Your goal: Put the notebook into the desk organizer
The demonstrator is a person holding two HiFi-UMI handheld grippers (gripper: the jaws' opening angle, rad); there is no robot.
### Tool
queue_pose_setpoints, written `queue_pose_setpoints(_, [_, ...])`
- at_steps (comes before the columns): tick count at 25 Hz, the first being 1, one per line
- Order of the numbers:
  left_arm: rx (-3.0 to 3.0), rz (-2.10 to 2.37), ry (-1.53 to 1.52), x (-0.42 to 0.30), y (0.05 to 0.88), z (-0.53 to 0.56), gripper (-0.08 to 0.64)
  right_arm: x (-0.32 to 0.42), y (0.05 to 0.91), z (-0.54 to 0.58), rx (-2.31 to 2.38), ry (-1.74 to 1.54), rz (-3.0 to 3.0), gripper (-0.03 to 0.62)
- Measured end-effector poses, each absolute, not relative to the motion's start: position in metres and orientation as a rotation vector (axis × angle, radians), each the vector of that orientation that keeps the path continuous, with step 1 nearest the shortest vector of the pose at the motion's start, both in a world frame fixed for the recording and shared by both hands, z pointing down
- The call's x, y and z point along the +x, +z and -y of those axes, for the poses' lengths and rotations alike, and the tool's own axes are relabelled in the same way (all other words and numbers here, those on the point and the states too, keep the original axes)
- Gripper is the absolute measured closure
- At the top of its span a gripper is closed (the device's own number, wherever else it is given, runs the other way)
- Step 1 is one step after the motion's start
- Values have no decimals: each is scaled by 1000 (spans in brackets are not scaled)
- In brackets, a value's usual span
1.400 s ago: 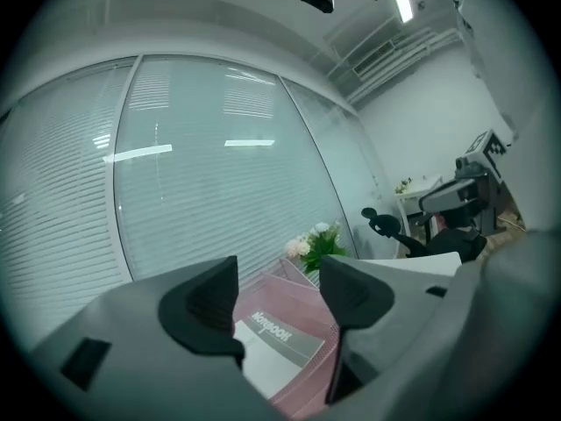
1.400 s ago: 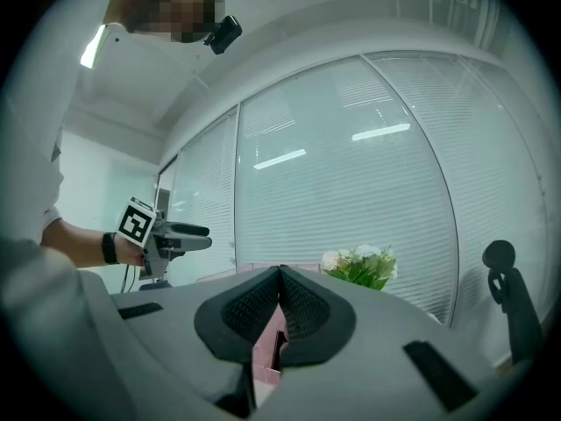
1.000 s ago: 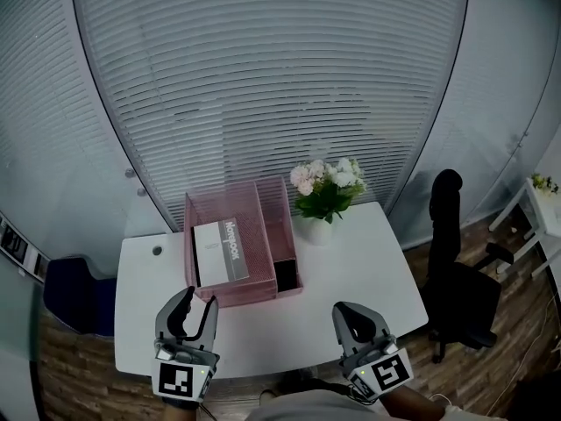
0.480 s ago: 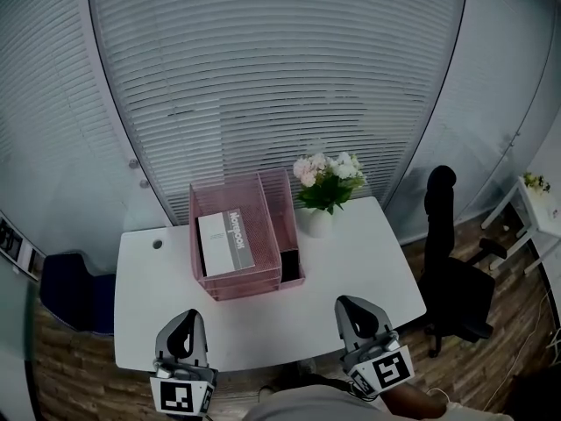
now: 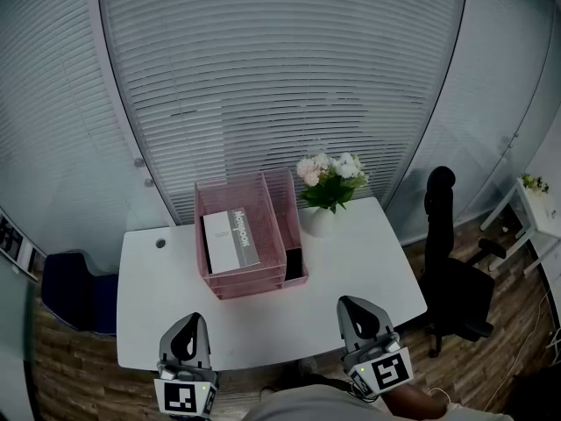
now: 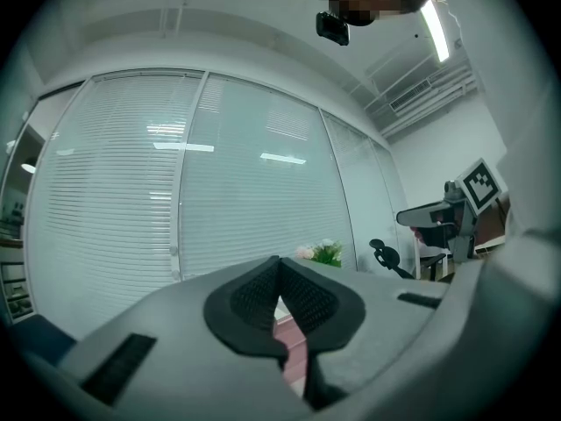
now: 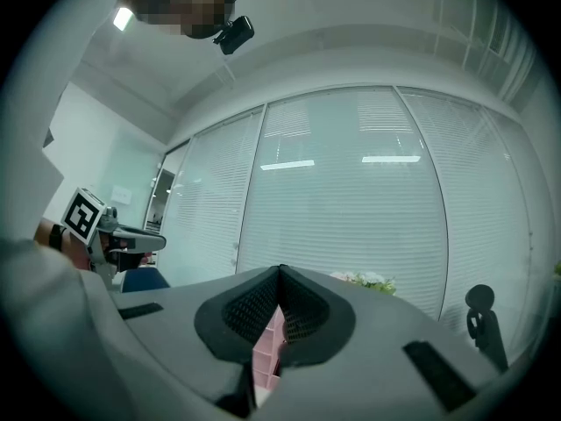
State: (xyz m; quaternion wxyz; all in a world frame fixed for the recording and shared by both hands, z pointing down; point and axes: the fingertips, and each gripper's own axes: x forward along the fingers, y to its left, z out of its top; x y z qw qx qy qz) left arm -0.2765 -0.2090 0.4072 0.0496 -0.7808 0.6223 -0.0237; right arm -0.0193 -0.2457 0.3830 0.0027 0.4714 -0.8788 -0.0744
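Desk organizer [image 5: 250, 285] pink wire mesh; notebook [image 5: 232, 241] grey and white. Table [image 5: 351, 261] white, flowers [image 5: 329, 178] pink, white and green. Chair [image 5: 456, 288] black

- Your grey left gripper [image 5: 193, 321] has closed its jaws, with nothing between them.
- You pulled it back from the pink wire-mesh desk organizer [image 5: 250, 286].

White bench [image 5: 368, 270] on a wood-plank floor [image 5: 66, 371], with a glass wall behind its far edge, screened by lowered horizontal blinds [image 5: 280, 77]. A black office chair [image 5: 451, 274] stands just right of the bench, a dark blue seat [image 5: 74, 292] just left of it, and a small white side table [image 5: 539, 213] farther right, beyond the chair. A strip light [image 6: 436, 29] glows on the white ceiling.
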Motion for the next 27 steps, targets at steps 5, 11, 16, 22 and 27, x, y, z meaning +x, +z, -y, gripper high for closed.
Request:
queue_pose_setpoints(5, [-2381, -1896, -83, -279, 408, 211, 552, -19, 385, 244, 1486, -225, 2752, 580])
queue_pose_setpoints(11, [-2392, -1885, -99, -276, 413, 213, 552, -19, 388, 244, 1488, -220, 2752, 580])
queue_pose_setpoints(16, [-2398, -1880, -107, -276, 412, 215, 552, -19, 388, 246, 1493, -220, 2753, 580])
queue_pose_setpoints(22, [-2397, -1882, -110, -275, 412, 220, 552, -19, 389, 251, 1483, -215, 2755, 580])
queue_pose_setpoints(27, [-2400, -1877, -109, -273, 410, 224, 552, -19, 388, 254, 1484, -220, 2755, 580])
